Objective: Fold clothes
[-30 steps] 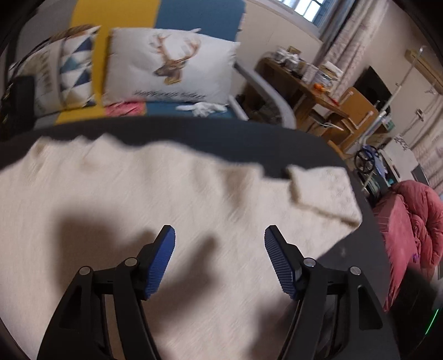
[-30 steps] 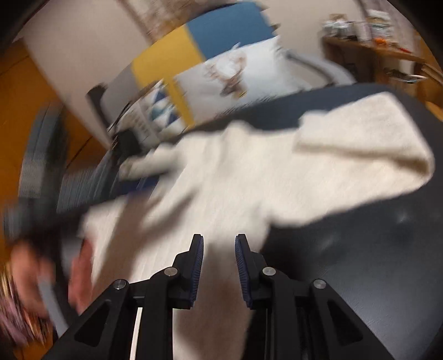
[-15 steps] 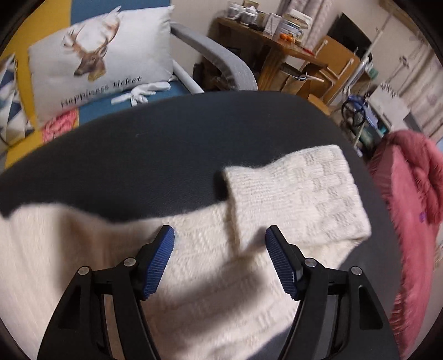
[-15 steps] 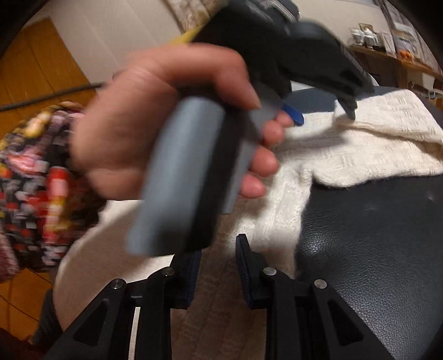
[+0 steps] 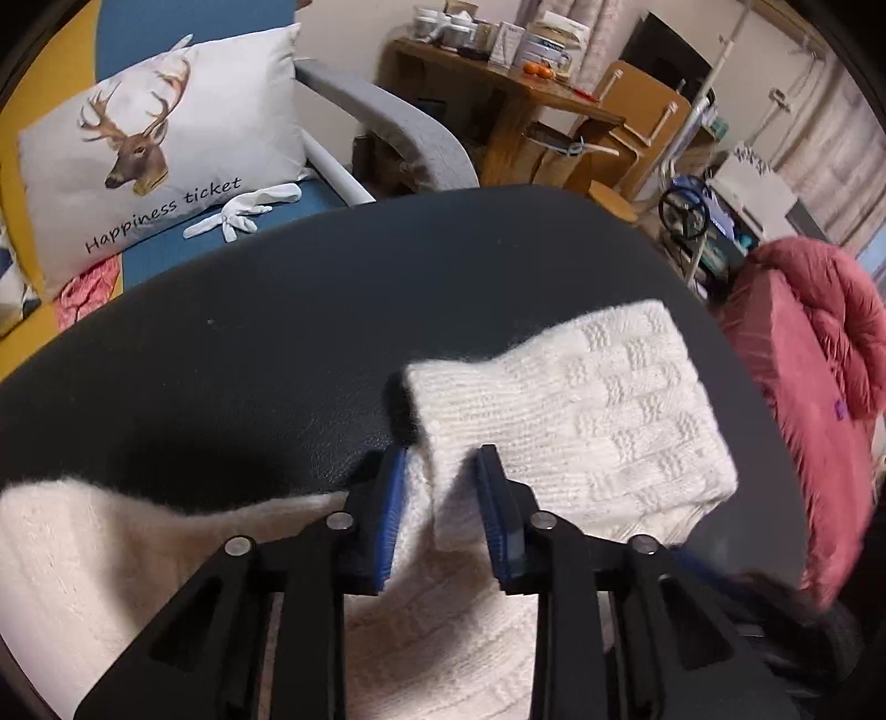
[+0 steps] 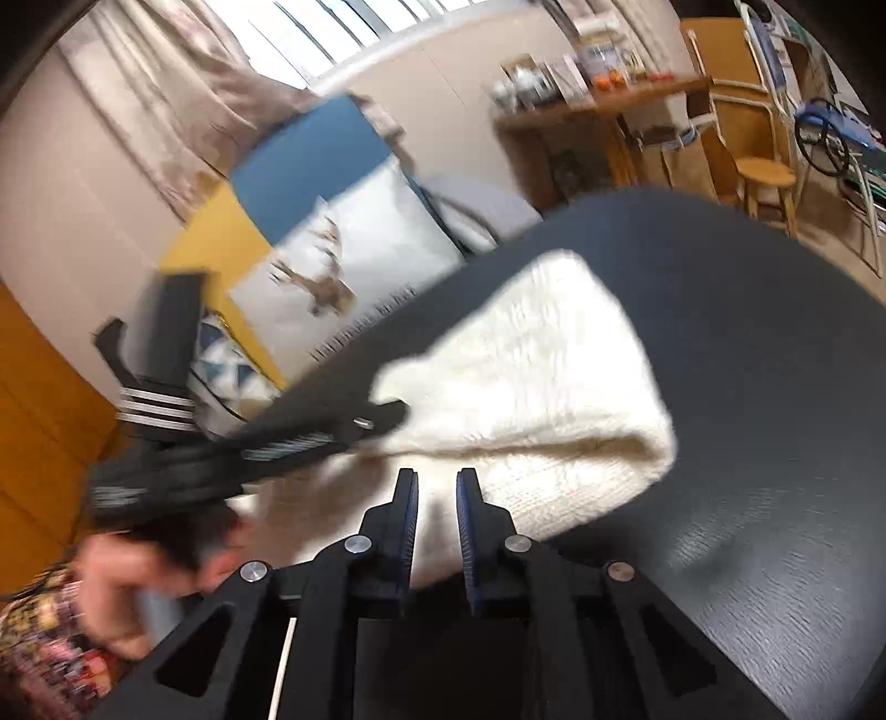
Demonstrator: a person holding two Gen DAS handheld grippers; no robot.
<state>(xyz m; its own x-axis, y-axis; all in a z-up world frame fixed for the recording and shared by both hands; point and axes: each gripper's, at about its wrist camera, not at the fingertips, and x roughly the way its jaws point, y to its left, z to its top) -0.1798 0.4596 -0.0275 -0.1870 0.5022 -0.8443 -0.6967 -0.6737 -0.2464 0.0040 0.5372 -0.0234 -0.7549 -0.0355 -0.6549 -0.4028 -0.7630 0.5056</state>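
1. I am holding the left gripper over the near edge of the cream knitted sweater; its jaws have just been closing and are now pinching the edge of the folded-over sleeve between the blue pads.
2. The sweater is lying flat on the dark desk. The folded sleeve is running away from the left gripper toward the far right, with its long axis slanting across the desk, and the body is spreading to the near left.
3. The right gripper is hovering just short of the sweater; its jaws have just been closing and are nearly pressed together, with nothing visibly between them, though this view is blurred.
4. I judge the left gripper the nearer of the two, so the coming fold is turning on it.
5. Beyond the desk are standing a blue and yellow sofa with a deer pillow, a wooden table and a red quilt.
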